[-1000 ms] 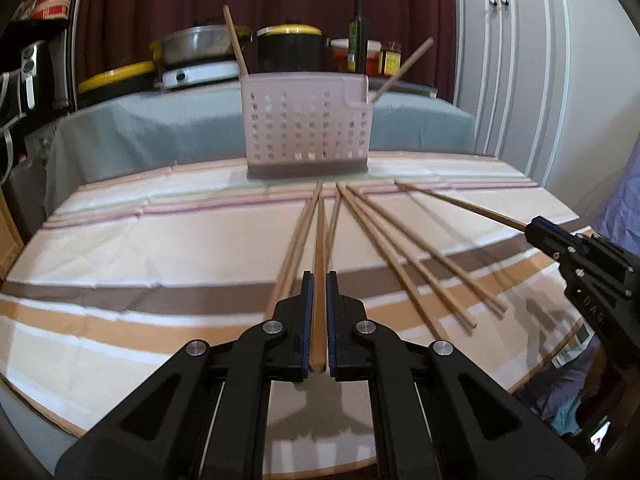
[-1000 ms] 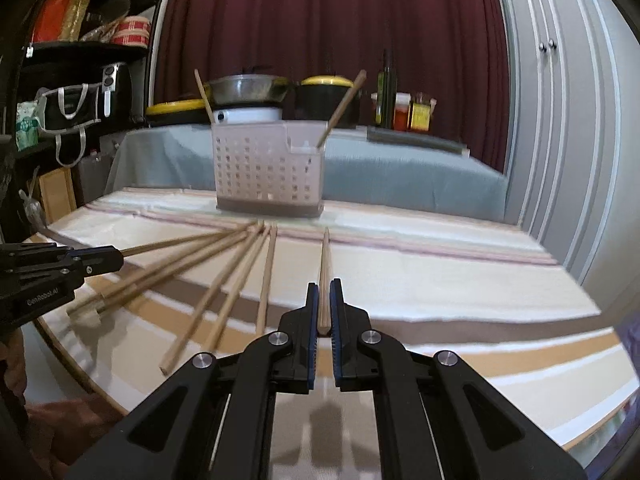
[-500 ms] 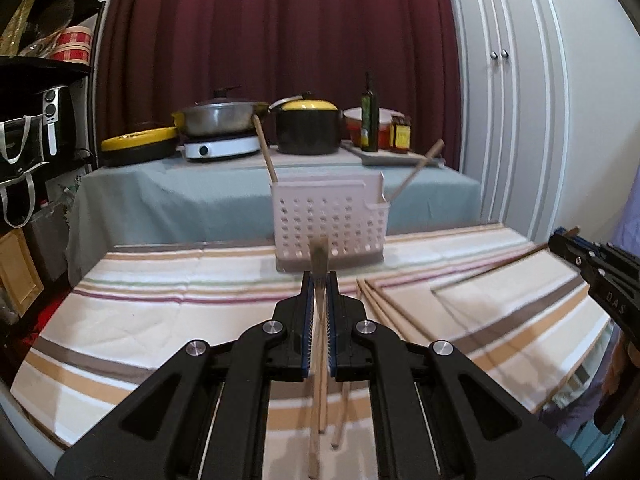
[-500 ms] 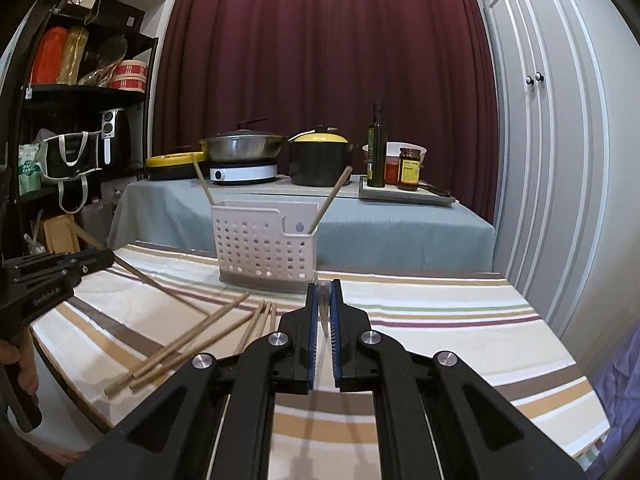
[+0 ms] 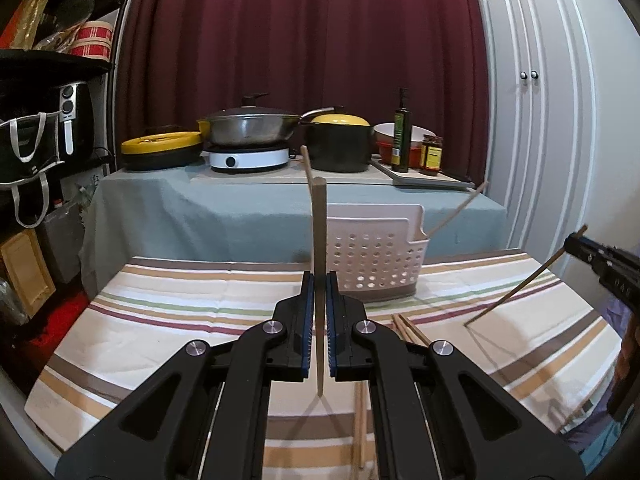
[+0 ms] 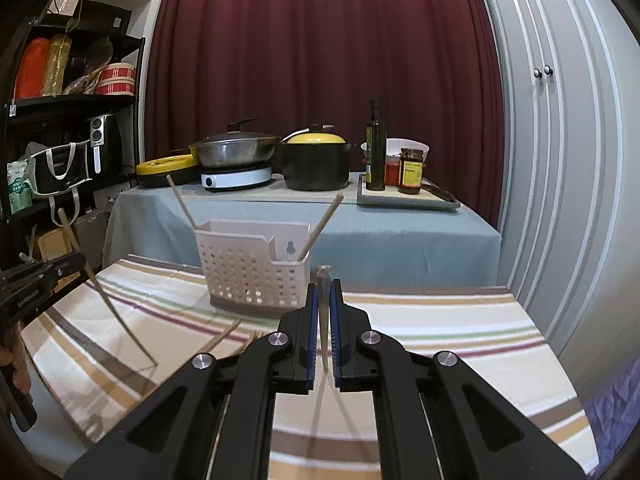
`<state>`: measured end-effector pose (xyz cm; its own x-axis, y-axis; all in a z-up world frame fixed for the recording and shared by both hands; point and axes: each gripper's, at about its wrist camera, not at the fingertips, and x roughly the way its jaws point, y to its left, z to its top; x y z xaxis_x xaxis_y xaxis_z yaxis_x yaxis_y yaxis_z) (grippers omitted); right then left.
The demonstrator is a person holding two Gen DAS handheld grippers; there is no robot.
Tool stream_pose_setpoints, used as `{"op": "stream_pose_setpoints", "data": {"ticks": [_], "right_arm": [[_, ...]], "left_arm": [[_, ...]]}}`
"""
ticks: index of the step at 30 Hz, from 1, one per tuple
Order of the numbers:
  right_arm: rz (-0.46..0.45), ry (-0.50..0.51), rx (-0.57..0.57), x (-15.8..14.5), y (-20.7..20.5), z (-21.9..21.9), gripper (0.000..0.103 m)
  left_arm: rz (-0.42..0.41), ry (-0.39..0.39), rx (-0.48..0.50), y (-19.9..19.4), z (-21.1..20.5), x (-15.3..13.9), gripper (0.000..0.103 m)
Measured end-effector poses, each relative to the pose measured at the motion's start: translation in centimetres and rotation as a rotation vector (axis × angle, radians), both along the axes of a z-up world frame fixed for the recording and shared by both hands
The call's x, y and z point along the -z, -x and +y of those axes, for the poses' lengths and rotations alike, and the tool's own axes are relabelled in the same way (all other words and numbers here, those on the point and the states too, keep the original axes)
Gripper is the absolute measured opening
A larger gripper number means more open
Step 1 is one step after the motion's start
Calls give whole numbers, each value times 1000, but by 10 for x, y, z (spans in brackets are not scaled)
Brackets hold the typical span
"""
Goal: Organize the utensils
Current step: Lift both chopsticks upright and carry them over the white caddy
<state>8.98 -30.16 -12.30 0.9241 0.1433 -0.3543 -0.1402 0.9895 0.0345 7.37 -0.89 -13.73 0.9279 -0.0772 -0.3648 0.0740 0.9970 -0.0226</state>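
You have one chopstick point(image 5: 319, 240) pinched in your left gripper point(image 5: 319, 320), and it stands almost straight up with its thin tip hanging just above the striped cloth. Your right gripper point(image 6: 324, 320) has its jaws closed on another chopstick point(image 6: 323, 312), which also points up. A chopstick is light, thin and stiff, so it will not bend, but it is smooth and can slip or spin if you hold it near one end. Hold it close to the middle, and squeeze gently but firmly. The white basket point(image 5: 376, 256) with round holes sits on the table point(image 5: 180, 312) at about 1 o'clock from your left gripper and about 11 o'clock from your right one. Two chopsticks already lean inside it, one at each end. I think the next job is to tip each stick thin end down and drop it into the basket. More loose chopsticks point(image 5: 408, 330) lie on the cloth near the basket, at about 3 o'clock from your left jaws. Behind the table there are pots point(image 5: 338, 146) and bottles on a gray cloth.
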Motion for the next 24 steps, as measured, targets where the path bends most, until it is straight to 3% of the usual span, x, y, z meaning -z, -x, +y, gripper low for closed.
{"op": "stream_pose_setpoints", "data": {"ticks": [13, 24], "right_arm": [[-65, -14, -11, -15, -43, 5, 6], [-155, -65, -82, -63, -53, 13, 6]], "left_arm": [[-11, 21, -9, -31, 13, -7, 6], [-115, 102, 83, -47, 15, -71, 6]]}}
